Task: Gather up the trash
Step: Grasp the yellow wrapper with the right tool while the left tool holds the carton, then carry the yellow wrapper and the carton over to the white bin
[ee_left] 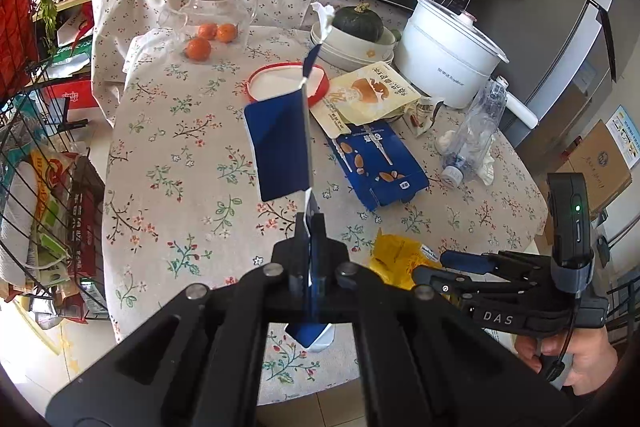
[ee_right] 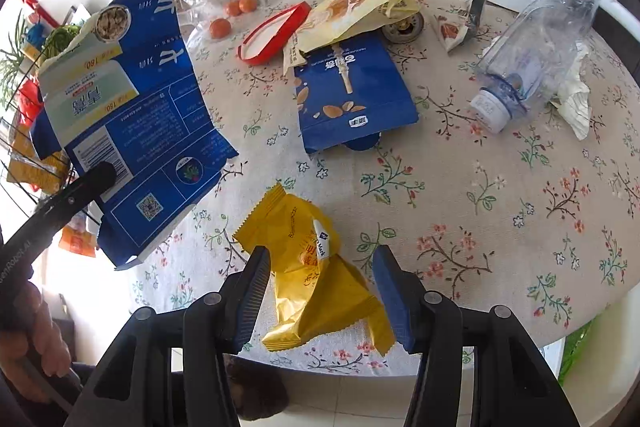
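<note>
My left tool (ee_left: 310,227) is clenched on a light, stiff blue carton (ee_left: 280,143) held above the counter (ee_right: 460,187), while my right tool (ee_right: 320,283), released, straddles the crinkly, slippery yellow wrapper (ee_right: 316,267) at the near edge; I'd pinch its bunched middle.

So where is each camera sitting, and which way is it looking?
Left wrist: it sits on the left gripper, looking down along its shut fingers at the flattened blue carton they pinch, over the floral-cloth table; the right gripper and a hand show.
Right wrist: it sits on the right gripper, looking down between open fingers at the crumpled yellow wrapper; the left gripper's finger and a hand show.
Shared: carton, wrapper, blue almond pouch, clear plastic bottle.
</note>
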The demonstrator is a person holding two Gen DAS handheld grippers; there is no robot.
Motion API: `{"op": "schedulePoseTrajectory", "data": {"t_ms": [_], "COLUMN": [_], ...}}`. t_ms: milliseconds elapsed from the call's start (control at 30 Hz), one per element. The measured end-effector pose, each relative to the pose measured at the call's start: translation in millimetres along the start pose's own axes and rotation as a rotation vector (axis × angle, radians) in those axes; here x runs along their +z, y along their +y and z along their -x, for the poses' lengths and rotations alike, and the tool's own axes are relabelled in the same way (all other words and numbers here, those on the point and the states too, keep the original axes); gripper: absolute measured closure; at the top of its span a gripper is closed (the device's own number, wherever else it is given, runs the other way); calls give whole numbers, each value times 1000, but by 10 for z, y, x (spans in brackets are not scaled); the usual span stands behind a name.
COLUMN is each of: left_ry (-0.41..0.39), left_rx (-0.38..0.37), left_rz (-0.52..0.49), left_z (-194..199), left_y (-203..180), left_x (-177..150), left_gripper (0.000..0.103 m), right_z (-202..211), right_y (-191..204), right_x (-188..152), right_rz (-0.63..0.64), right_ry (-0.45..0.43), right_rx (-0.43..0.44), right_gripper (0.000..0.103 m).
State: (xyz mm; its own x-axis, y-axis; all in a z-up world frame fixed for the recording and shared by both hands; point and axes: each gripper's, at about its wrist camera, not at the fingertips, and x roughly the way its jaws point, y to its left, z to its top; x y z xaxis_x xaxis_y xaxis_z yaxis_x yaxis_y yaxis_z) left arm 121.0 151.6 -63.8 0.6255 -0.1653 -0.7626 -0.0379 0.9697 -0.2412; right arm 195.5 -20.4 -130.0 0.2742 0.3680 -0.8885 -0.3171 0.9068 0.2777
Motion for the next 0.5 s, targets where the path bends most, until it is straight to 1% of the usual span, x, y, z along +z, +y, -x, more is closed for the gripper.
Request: {"op": "schedulePoseTrajectory", "data": {"t_ms": [33, 67, 100, 133, 200, 333, 500], "left_ry": [7, 13, 19, 23, 26, 24, 30], "left_rx": [2, 4, 4, 1, -7, -28, -65], "left_rz": [1, 0, 1, 2, 3, -11, -54], "left_z": [-12, -22, -30, -34, -29, -2, 23], "left_y": [12, 20, 29, 34, 34, -31, -222], "left_x": [-8, -13, -18, -21, -21, -21, -57], "left_gripper": [102, 102, 102, 102, 102, 102, 102], "right_z": [-66, -136, -183, -187, -118, 100, 375], "right_y": [30, 55, 75, 94, 117, 71, -182], "right_x": [-7, -17, -29, -30, -15, -24, -52], "right_rz": [18, 38, 55, 68, 74, 69, 13], "right_ry": [14, 34, 46, 42, 32, -15, -55], "right_rx": [-16, -29, -41, -52, -29, -45, -70], "right_gripper": [62, 85, 90, 91, 98, 98, 98]}}
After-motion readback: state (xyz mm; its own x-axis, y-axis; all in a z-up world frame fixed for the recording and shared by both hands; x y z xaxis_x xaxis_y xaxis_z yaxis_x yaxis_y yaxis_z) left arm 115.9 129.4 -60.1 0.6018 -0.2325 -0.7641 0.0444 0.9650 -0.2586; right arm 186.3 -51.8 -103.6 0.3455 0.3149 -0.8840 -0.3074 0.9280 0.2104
